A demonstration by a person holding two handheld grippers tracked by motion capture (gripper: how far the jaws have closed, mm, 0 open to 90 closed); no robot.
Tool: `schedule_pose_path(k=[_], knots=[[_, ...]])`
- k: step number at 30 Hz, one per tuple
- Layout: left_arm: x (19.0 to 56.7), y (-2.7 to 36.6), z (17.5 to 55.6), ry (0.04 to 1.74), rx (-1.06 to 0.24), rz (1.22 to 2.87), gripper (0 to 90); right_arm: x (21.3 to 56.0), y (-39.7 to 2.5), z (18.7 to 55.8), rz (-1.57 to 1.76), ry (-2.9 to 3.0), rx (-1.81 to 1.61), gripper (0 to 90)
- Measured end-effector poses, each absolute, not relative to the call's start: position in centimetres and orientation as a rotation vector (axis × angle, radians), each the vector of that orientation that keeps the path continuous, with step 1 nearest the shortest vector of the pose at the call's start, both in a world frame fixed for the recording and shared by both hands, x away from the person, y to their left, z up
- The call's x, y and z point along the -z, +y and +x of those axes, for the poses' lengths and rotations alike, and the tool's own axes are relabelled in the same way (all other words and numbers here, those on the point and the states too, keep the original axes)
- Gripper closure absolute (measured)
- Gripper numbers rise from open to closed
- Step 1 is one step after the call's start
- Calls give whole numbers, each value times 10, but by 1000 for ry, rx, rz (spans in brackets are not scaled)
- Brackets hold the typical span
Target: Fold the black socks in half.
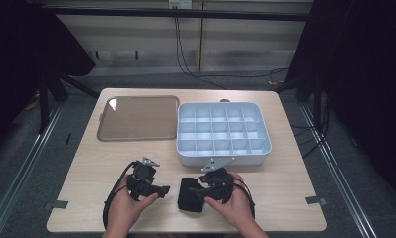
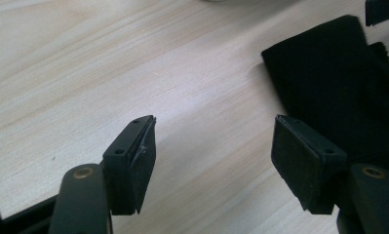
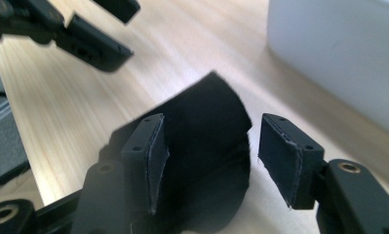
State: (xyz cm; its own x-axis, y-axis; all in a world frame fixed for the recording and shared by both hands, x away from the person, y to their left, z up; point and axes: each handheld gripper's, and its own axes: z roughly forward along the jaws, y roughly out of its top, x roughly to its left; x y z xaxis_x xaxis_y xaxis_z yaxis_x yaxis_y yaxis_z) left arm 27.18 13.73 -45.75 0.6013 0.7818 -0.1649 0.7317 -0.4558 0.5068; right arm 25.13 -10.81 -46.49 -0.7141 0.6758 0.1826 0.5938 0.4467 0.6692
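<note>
Closing in: both hand-held grippers converge on a black folded fabric piece (image 1: 190,194) at the near edge of the light wooden table (image 1: 86,168).
Thing's place: the cloth lies flat on the table between the two hands, just in front of the pale grey plastic compartment box (image 1: 224,133), apart from it.
Right gripper (image 3: 209,156): jaws spread wide, straddling a raised fold of the cloth; pads not yet pressing it, nothing held.
Left gripper (image 2: 214,156): jaws spread wide over bare wood, cloth edge just beside its right-hand pad (image 2: 299,161); nothing held.
Box: lid off, dividers showing, every cell looks empty.
Lid: brownish translucent flat cover (image 1: 138,118) lies left of the box, touching or nearly touching its side.
Step in hand, as I judge it: the approach before a first grasp on the cloth.
Next move calls for: the right jaws to pinch shut on the raised fold; the left gripper to slide sideways until the cloth's edge sits between its pads.
Risk: soft fabric may slump out of a shallow pinch.
</note>
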Motion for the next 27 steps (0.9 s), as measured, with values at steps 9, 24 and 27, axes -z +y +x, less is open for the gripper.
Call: schedule_pose_path(k=[9, 24, 27], knots=[[462, 139, 272, 1204, -123, 2306, 331, 478, -120, 249, 1210, 2608, -1082, 399], [461, 139, 269, 1187, -147, 2307, 335, 489, -125, 244, 1313, 2611, -1120, 497], [462, 138, 268, 1181, -152, 2315, 335, 488, -124, 244, 1320, 2633, -1131, 551]])
